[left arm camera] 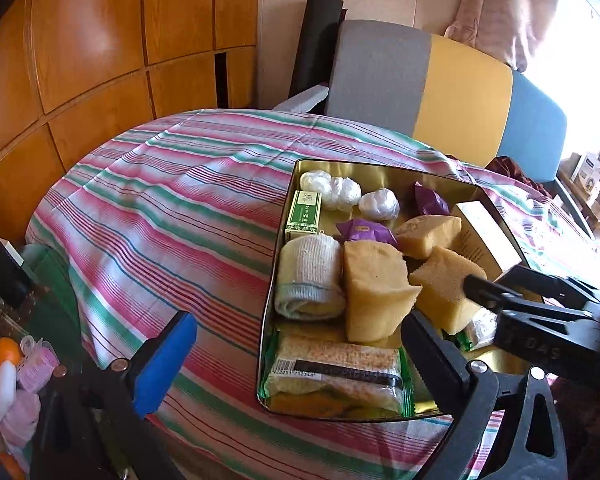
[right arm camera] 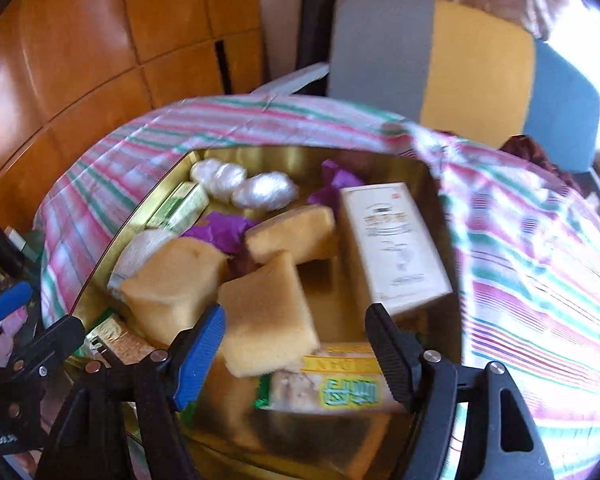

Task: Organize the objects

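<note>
A gold tin tray (left arm camera: 276, 280) stands on the striped cloth, packed with several items. In it lie yellow sponges (left arm camera: 374, 292), a white box (right arm camera: 396, 244), purple wrappers (left arm camera: 366, 232), white wrapped balls (left arm camera: 340, 192), a green box (left arm camera: 304, 214), a rolled cloth (left arm camera: 308, 276) and a snack packet (left arm camera: 336, 376). My left gripper (left arm camera: 300, 360) is open wide, straddling the tray's left wall and the snack packet. My right gripper (right arm camera: 296, 356) is open over the tray. The near corner of one sponge (right arm camera: 268, 312) lies between its fingers, and the black finger stands apart from it.
The striped cloth (left arm camera: 160, 208) covers a rounded table. Behind it stand a grey, yellow and blue chair back (left arm camera: 440, 92) and wooden cabinets (left arm camera: 100, 48). Small toiletries and an orange (left arm camera: 6, 352) lie low at the left edge. A second snack packet (right arm camera: 340, 392) rests under the right gripper.
</note>
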Demonstrator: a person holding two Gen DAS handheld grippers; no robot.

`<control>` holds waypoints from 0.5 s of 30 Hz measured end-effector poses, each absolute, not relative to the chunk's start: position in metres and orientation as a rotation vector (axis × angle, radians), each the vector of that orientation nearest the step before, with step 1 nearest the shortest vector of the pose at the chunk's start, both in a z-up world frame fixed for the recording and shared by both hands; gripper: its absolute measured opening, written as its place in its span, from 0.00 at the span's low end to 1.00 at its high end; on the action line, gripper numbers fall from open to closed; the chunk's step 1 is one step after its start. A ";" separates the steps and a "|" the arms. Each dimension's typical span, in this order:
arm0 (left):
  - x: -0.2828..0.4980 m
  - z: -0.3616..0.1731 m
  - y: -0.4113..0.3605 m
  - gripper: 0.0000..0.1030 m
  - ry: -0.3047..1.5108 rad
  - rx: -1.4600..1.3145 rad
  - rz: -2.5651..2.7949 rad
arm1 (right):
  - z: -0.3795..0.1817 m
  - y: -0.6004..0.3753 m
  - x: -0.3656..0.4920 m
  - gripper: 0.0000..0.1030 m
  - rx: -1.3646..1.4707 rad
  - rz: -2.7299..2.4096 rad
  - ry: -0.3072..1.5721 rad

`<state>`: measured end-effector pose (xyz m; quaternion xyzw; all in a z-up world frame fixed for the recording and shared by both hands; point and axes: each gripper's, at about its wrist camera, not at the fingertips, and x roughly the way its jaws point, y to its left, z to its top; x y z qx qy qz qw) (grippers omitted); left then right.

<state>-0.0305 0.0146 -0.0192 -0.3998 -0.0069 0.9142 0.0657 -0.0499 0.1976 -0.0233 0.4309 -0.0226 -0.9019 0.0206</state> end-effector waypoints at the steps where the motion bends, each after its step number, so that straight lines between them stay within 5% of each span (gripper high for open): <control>1: -0.030 -0.019 0.015 1.00 -0.034 -1.199 2.754 | -0.021 0.200 -0.045 0.71 1.324 -2.826 -0.074; 15: -0.005 -0.020 0.030 1.00 0.063 -1.114 2.808 | -0.009 0.230 0.017 0.71 1.239 -3.106 -0.117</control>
